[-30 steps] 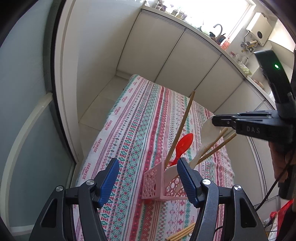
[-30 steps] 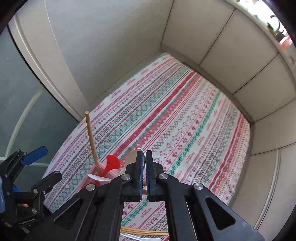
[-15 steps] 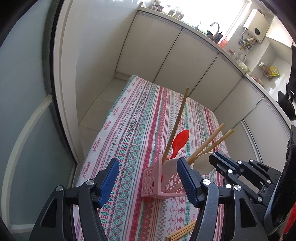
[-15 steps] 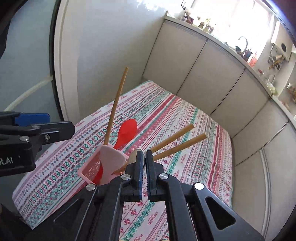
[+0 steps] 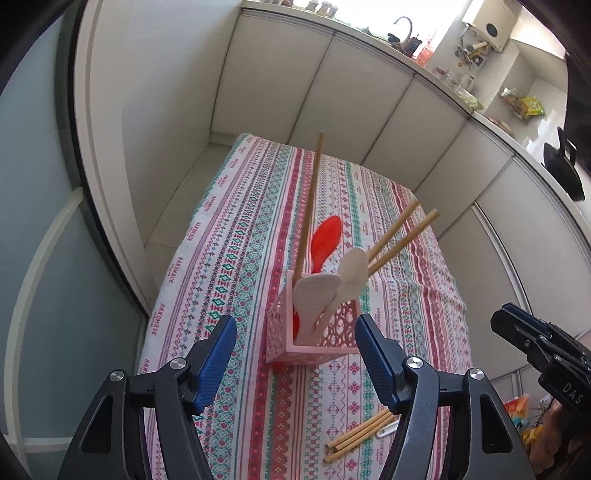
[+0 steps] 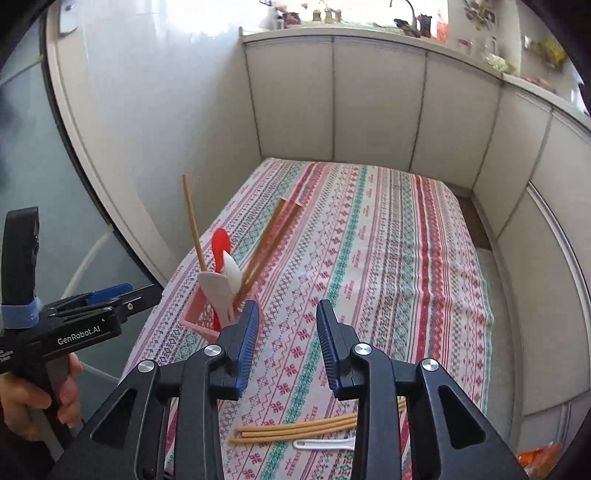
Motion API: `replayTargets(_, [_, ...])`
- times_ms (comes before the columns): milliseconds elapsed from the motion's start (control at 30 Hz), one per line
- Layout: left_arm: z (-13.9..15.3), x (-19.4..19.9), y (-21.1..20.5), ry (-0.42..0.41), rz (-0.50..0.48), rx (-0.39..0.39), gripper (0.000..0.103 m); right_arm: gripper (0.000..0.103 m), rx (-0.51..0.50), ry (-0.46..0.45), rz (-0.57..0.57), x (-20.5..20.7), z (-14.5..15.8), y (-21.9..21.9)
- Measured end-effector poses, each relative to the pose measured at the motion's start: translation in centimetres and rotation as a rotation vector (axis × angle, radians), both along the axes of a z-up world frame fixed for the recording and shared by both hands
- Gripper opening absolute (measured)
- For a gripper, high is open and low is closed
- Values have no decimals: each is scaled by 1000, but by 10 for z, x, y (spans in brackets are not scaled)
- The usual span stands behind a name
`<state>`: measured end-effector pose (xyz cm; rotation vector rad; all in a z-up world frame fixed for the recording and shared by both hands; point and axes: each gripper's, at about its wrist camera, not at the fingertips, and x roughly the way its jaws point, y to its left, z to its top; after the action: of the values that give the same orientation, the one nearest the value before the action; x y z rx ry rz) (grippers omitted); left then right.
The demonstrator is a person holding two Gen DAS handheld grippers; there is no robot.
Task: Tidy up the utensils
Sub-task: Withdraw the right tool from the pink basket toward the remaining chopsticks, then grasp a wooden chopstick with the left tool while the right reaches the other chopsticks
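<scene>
A pink perforated holder [image 5: 310, 341] stands on the striped tablecloth [image 5: 251, 229]. It holds wooden chopsticks [image 5: 309, 206], a red spoon [image 5: 325, 240], a pale rice paddle [image 5: 314, 295] and a white spoon [image 5: 351, 277]. My left gripper [image 5: 295, 354] is open and empty, just in front of the holder. My right gripper [image 6: 284, 328] is open and empty, to the right of the holder [image 6: 207, 314]. Several loose chopsticks [image 6: 295, 430] and a white spoon [image 6: 325, 443] lie on the cloth near the front edge, below the right gripper.
White cabinet panels [image 6: 369, 99] wall the far and right sides of the table. A glass door [image 5: 44, 258] is at the left. The cloth's left edge drops off close to the holder. A kitchen counter with a tap [image 5: 402, 26] runs behind.
My right gripper has opened, let go of the white spoon into the holder, and drawn back to the right. The left gripper stays open in place.
</scene>
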<state>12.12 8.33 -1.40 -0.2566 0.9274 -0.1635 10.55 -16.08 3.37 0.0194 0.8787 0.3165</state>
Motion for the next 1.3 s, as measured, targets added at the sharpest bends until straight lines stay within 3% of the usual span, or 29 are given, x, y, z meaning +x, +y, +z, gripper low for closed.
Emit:
replayTargets(100, [-2,-9,-24,21,-75,19,75,50,28,51,-60,-13,-9,-31])
replayTargets(200, [-7,-16,-52,55,-147,39,79,54,60,100,-118,-23,-25,-62])
replayTargets(300, [-17,-21,-83,88,-221,71,83,56,109,162,-179,-28,-48,-93])
replayTargets(733, [-91,-6,-187,281,-427,198,82,62,92,447,-363,-20,-136,-168])
replayTargets(800, [-108,3,-201,317,-464,199,72,62,69,466,-366,-17,-144,-171])
replayTargets(867, [-122,14,-211,362,-507,188,45,62,54,478,-362,-16,-149,-172])
replayTargets(933, [-131,22,-218,390,-526,174,38,62,45,477,-348,-15,-151,-173])
replayTargets(1133, [-141,28,-248,403,-631,164,32,63,38,495,-321,-12,-158,-176])
replayTargets(1300, [-151,31,-262,419,-636,218,26,63,72,507,-352,-12,-163,-190])
